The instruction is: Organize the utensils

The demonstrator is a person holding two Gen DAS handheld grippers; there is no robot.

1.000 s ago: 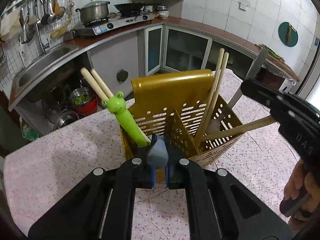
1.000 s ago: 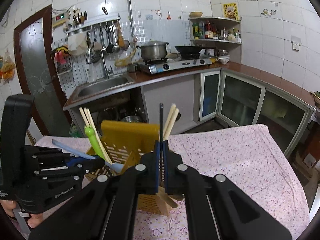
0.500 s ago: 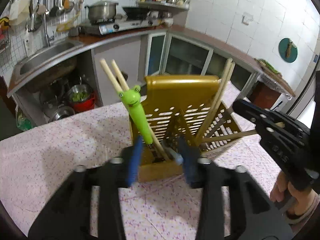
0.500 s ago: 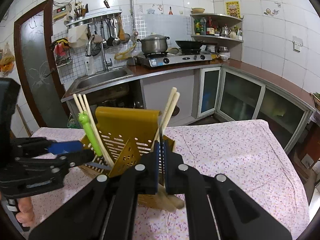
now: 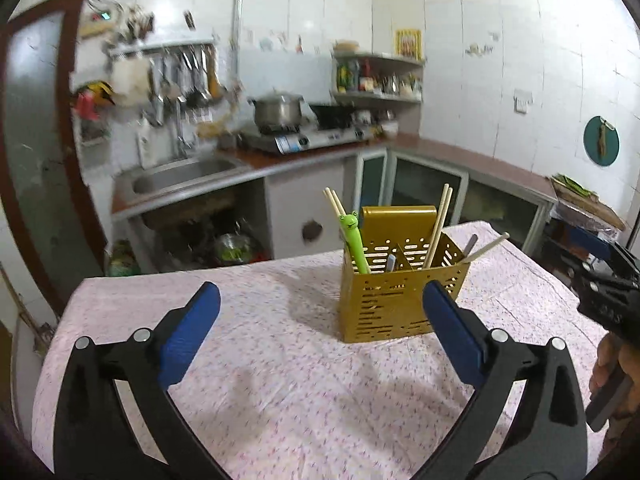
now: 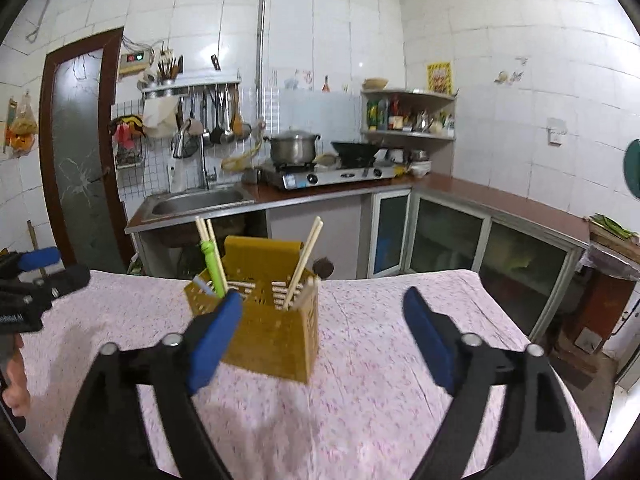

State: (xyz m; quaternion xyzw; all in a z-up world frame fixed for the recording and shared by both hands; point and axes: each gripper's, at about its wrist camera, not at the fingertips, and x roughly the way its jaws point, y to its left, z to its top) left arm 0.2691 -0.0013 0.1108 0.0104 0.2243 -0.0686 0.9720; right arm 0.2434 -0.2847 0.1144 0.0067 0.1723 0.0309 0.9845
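Both grippers' jaws wide apart.

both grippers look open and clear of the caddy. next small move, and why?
Probably pull both back and stop. The left gripper and right gripper are open and empty, short of the yellow caddy. The chopsticks, green frog utensil and slanted chopstick all sit in it, and no utensil shows on the floral tablecloth.
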